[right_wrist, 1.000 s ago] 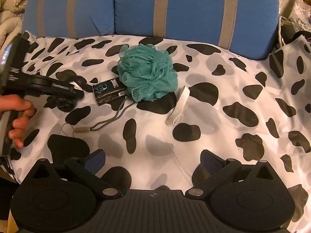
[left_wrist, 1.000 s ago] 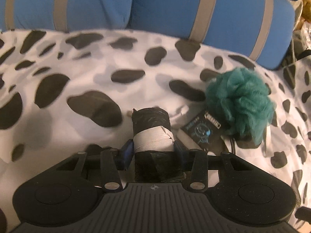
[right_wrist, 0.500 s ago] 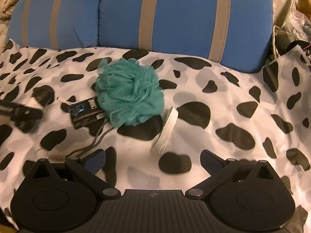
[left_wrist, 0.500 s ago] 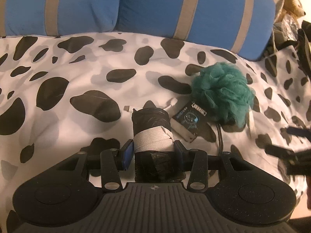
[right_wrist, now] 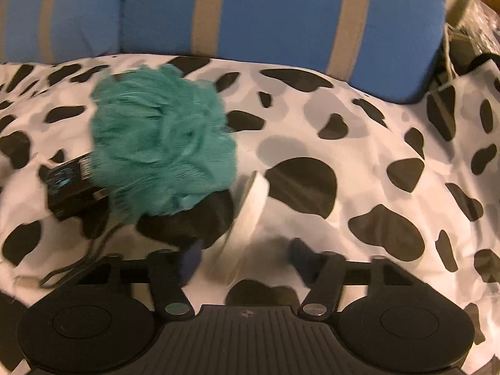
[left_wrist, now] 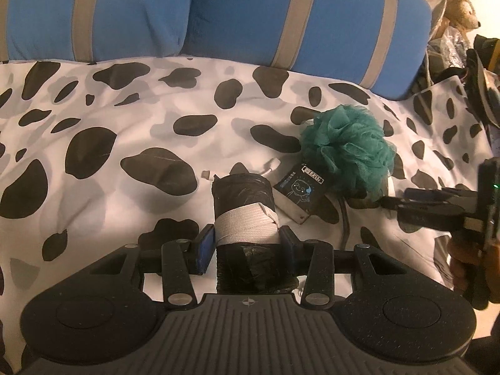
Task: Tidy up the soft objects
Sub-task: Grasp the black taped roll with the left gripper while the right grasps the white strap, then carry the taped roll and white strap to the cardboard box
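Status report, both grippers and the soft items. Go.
Left gripper clamped on black roll. Right gripper jaws just closing around white disc, pads not touching. Green loofah beside it.

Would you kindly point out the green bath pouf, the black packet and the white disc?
green bath pouf [right_wrist: 162,143], right wrist view, middle of the mesh.
black packet [left_wrist: 300,192], left wrist view, printed face.
white disc [right_wrist: 250,209], right wrist view, its rim.

Home bedroom: cow-print bedspread [left_wrist: 131,118], blue striped pillows [left_wrist: 312,15].

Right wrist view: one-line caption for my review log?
Right gripper closing its jaws around a white disc beside a teal bath pouf.
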